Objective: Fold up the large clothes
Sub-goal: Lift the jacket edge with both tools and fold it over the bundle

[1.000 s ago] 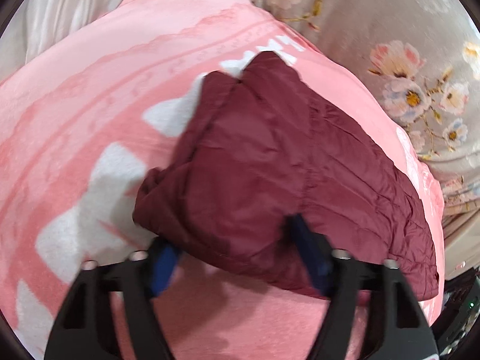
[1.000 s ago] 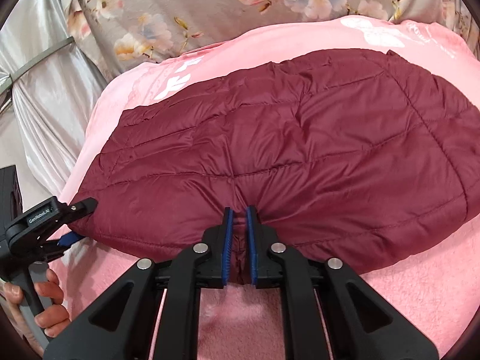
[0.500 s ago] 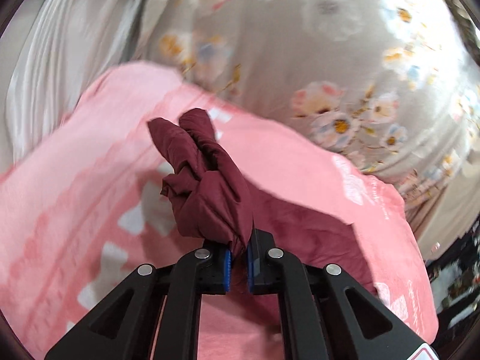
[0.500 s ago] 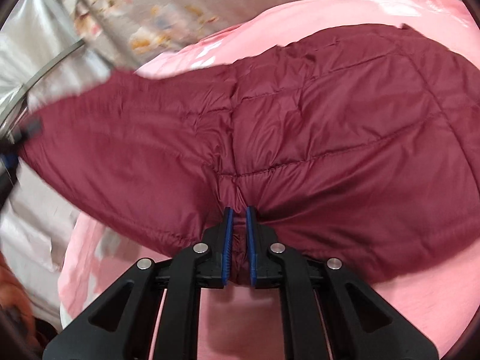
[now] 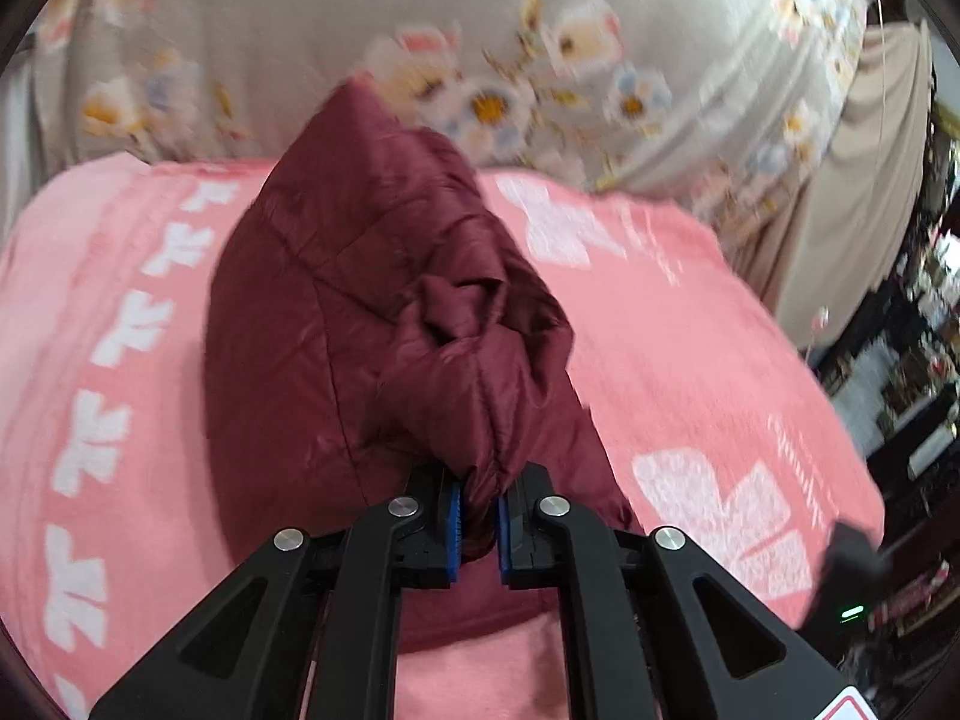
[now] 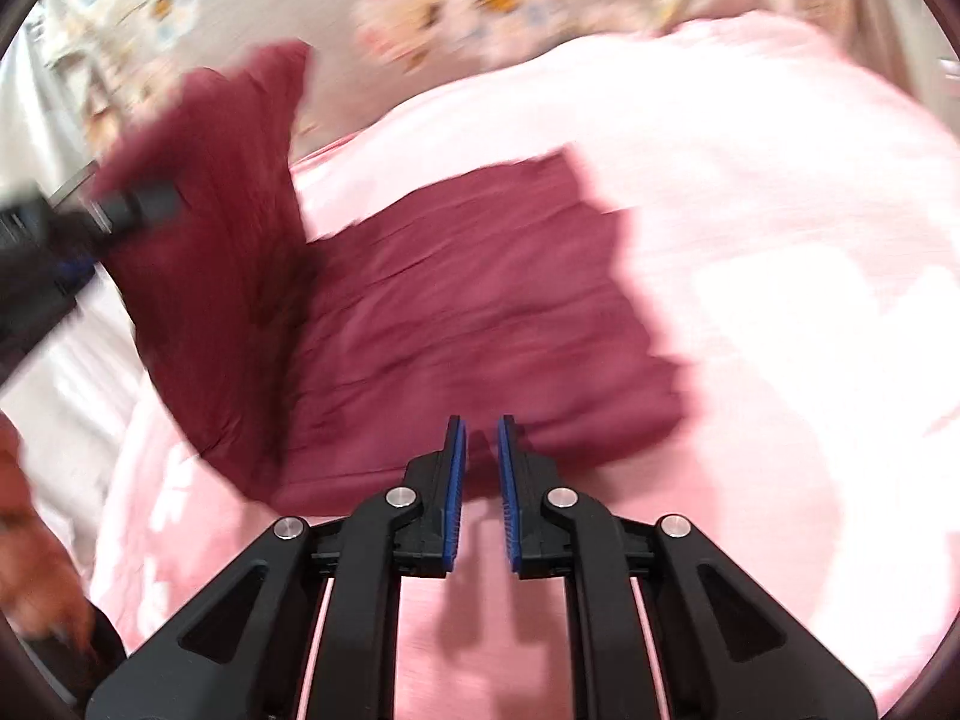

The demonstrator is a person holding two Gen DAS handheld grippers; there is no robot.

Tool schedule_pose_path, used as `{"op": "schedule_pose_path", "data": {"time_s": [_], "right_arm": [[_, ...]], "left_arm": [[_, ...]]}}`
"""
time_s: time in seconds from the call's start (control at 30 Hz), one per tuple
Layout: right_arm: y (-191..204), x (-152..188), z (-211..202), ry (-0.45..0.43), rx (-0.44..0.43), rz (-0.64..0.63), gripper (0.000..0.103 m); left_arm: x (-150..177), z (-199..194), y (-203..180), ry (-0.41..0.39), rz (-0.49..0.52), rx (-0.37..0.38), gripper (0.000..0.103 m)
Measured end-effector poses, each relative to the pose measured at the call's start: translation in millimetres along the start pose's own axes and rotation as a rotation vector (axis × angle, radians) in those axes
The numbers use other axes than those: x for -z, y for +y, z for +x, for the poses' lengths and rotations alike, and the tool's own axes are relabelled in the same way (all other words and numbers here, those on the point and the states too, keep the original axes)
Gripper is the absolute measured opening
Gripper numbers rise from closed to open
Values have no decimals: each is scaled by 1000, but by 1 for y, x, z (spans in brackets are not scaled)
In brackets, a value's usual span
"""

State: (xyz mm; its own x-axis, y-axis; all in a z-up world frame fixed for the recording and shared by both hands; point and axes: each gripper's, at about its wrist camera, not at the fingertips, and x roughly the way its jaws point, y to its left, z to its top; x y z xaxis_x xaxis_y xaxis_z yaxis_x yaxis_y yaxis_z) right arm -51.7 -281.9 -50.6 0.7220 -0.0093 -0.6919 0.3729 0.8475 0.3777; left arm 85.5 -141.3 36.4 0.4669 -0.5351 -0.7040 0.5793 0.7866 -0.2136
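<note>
A dark red quilted jacket (image 5: 360,324) lies on a pink blanket (image 5: 690,372). My left gripper (image 5: 477,510) is shut on a bunched edge of the jacket and holds that part lifted above the rest. In the right wrist view the jacket (image 6: 468,312) lies partly flat, with one side raised at the left by the left gripper (image 6: 90,222). My right gripper (image 6: 478,468) sits at the jacket's near edge with its jaws a little apart and no cloth between them. The right wrist view is blurred.
The pink blanket (image 6: 780,300) with white patterns covers the bed. A grey floral sheet (image 5: 540,60) lies behind it. Dark shelves with clutter (image 5: 900,390) stand at the right. A hand (image 6: 30,540) shows at the lower left of the right wrist view.
My left gripper has closed on the jacket's edge and lifted it up and over. My right gripper has let go of the jacket and drawn back slightly.
</note>
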Motion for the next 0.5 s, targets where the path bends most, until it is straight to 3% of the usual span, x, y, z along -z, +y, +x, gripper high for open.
{"op": "schedule_pose_path", "data": {"time_s": [0.1, 0.2, 0.23, 0.33, 0.4, 0.5], "right_arm": [[-14, -4, -14, -30, 29, 20, 14], [-13, -6, -25, -69, 65, -6, 33], [-11, -7, -29, -85, 71, -20, 38], [3, -23, -32, -120, 63, -63, 41], [15, -28, -37, -139, 32, -97, 51], [35, -33, -34, -146, -31, -149, 58]], "left_arm": [[21, 39, -16, 124, 1, 4, 16], [44, 43, -17, 199, -40, 58, 30], [47, 36, -16, 194, -47, 84, 39], [51, -2, -5, 140, -42, 112, 61], [51, -34, 15, 61, -66, 68, 70], [46, -59, 48, -10, -144, -10, 71]]}}
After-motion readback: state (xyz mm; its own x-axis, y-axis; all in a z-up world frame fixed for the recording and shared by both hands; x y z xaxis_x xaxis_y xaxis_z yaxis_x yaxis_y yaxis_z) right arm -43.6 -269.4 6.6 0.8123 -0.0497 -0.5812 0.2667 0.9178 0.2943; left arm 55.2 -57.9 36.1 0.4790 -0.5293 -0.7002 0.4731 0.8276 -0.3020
